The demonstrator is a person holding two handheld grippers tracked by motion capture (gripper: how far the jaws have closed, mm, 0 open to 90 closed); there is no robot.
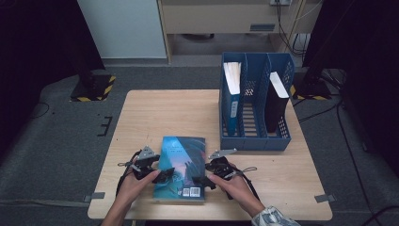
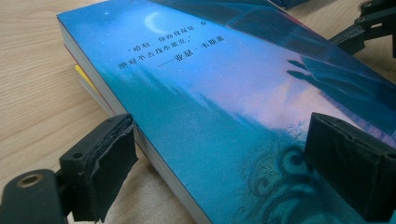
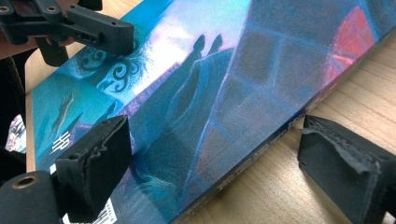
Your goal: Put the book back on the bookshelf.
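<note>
Book [image 1: 181, 167] lies flat near the table's [image 1: 141, 117] front edge; my left gripper [image 1: 157, 175] straddles its left edge, jaws wide, gripping nothing; my right gripper [image 1: 203, 181] likewise at its right edge.

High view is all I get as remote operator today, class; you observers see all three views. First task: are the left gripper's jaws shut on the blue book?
Observer: No. The left gripper is open, with one jaw beside the page edge of the book and the other above its cover.
Operator: And the right one?
Observer: The right gripper is open too. One jaw is over the cover near the barcode, and the other is over the table beside the spine.
Operator: Is anything under the book?
Observer: A yellow edge shows beneath it. I cannot tell what it belongs to.
</note>
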